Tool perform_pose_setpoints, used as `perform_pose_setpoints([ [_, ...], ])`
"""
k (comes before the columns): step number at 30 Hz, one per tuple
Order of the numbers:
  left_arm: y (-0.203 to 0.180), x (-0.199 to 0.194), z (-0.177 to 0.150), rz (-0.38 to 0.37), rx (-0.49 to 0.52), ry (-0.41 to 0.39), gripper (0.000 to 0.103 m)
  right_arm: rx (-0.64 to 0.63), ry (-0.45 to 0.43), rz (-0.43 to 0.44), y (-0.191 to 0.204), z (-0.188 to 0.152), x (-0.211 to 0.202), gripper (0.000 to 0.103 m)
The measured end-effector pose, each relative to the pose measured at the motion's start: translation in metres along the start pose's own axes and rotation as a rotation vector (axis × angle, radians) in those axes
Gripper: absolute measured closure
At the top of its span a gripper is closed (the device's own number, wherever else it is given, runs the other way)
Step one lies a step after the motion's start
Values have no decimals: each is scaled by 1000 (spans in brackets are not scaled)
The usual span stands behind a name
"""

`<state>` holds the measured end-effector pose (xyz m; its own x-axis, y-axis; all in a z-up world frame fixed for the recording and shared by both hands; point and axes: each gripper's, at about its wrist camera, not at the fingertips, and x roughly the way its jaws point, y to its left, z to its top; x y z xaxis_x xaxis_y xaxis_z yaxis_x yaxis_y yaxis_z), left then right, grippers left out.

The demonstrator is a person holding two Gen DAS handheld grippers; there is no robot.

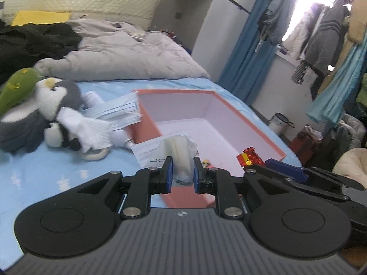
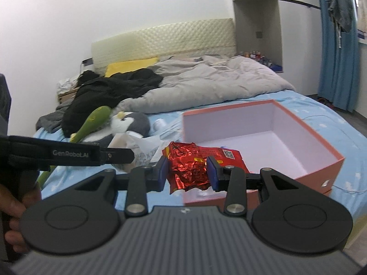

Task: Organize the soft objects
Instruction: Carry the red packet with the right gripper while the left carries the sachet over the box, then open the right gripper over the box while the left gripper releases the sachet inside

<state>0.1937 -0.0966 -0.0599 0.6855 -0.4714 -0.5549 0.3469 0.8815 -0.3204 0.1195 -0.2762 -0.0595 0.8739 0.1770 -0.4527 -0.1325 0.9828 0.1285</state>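
My left gripper (image 1: 183, 168) is shut on a white tissue pack (image 1: 181, 153), held above the near edge of an open pink box (image 1: 229, 114) on the blue bed. In the right wrist view my right gripper (image 2: 188, 171) is shut on a crinkled red foil packet (image 2: 190, 165), over the box's (image 2: 321, 153) near left corner. That red packet (image 1: 250, 157) and the right gripper's blue pads also show at the right of the left wrist view. The box's white inside looks bare.
A grey penguin plush (image 1: 55, 105), a green plush (image 1: 18, 87), a white cloth (image 1: 91, 130) and a stack of face masks (image 1: 121, 112) lie left of the box. A grey duvet (image 1: 128, 52) and black clothes (image 2: 110, 94) cover the bed's far end. A hand (image 2: 13, 204) holds the left gripper.
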Motion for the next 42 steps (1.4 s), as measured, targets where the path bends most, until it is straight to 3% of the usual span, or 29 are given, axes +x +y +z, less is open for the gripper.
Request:
perform_pose_setpoints([
  [9, -9, 64, 39, -31, 37, 72, 82, 45, 24, -70, -43, 19, 39, 63],
  [15, -15, 109, 75, -18, 63, 125, 82, 71, 71, -67, -69, 45, 70, 63],
  [18, -16, 135, 88, -10, 68, 176, 82, 127, 121, -39, -85, 57, 89, 63],
  [22, -10, 169, 95, -17, 56, 275, 82, 144, 195, -65, -99, 62, 112, 63],
  [25, -8, 187, 93, 20, 74, 324, 82, 148, 257, -80, -108, 59, 128, 63],
  [31, -6, 203, 83, 14, 67, 379, 82, 171, 364, -84, -121, 44, 150, 60],
  [32, -6, 205, 82, 18, 66, 385, 78, 180, 369, -85, -123, 42, 151, 63],
  [34, -4, 209, 82, 25, 57, 397, 70, 196, 383, -99, -126, 39, 152, 58],
  [36, -3, 208, 83, 30, 54, 387, 64, 196, 379, -110, -127, 39, 151, 45],
  [42, -16, 187, 86, 51, 111, 326, 63, 178, 335, -112, -126, 43, 139, 44],
])
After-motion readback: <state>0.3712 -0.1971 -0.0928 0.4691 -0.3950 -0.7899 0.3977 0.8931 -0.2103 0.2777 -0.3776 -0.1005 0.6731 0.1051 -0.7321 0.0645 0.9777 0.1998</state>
